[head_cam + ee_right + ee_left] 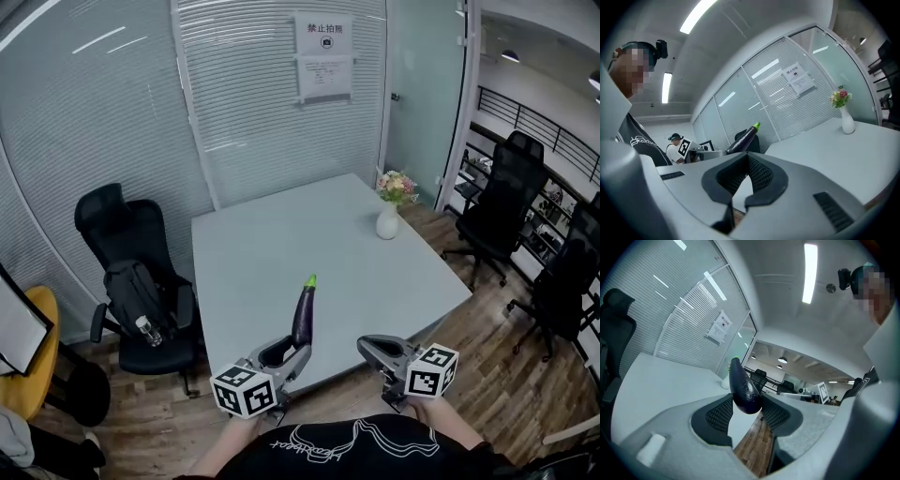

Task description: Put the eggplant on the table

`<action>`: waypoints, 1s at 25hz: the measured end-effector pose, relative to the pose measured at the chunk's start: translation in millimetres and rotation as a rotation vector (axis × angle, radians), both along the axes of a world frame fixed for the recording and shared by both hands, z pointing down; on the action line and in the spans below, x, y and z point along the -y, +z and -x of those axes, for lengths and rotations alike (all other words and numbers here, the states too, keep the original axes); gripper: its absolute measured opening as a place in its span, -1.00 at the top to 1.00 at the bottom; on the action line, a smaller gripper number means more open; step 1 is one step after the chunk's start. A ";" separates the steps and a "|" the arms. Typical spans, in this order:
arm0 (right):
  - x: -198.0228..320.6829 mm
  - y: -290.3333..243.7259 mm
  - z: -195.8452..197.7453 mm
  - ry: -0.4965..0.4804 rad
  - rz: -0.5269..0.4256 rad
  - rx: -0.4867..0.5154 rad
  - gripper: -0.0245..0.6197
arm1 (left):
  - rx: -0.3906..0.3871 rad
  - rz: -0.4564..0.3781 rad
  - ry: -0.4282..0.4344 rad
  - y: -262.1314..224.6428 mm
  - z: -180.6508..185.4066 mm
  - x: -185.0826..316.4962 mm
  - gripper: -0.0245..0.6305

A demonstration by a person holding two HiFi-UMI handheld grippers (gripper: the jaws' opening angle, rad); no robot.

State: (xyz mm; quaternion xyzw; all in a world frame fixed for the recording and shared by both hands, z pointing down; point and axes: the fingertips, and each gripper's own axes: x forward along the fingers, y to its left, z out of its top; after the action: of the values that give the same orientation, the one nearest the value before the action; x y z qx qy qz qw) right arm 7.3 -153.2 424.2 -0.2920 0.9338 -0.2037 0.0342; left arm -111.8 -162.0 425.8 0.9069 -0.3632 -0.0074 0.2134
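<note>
A dark purple eggplant with a green stem tip stands nearly upright in my left gripper, which is shut on its lower end. It hangs just off the near edge of the pale grey table. In the left gripper view the eggplant is pinched between the two black pads, with wooden floor showing below. My right gripper is held beside it to the right, over the table's near edge, shut with nothing in it. The right gripper view shows its jaws meeting at the tips and the eggplant off to the left.
A white vase of flowers stands at the table's far right corner. A black chair with a backpack sits left of the table. More black office chairs stand on the right. Glass walls with blinds close off the back.
</note>
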 end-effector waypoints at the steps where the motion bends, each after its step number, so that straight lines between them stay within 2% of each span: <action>1: 5.5 -0.2 0.3 0.003 -0.001 -0.001 0.90 | 0.002 -0.003 0.000 -0.1 1.5 5.6 0.33; 11: 56.8 13.4 -14.9 0.021 0.025 0.015 0.90 | 0.034 0.041 -0.011 20.9 -2.2 49.8 0.33; 25: 137.2 26.6 -24.9 -0.020 0.085 0.040 0.90 | 0.083 0.085 -0.058 42.1 -11.5 119.6 0.33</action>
State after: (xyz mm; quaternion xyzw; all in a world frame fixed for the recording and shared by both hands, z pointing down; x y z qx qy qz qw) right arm 32.2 -290.5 450.8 -0.2798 0.9263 -0.2495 0.0382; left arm -100.4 -281.6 467.9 0.8856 -0.3980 0.0392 0.2362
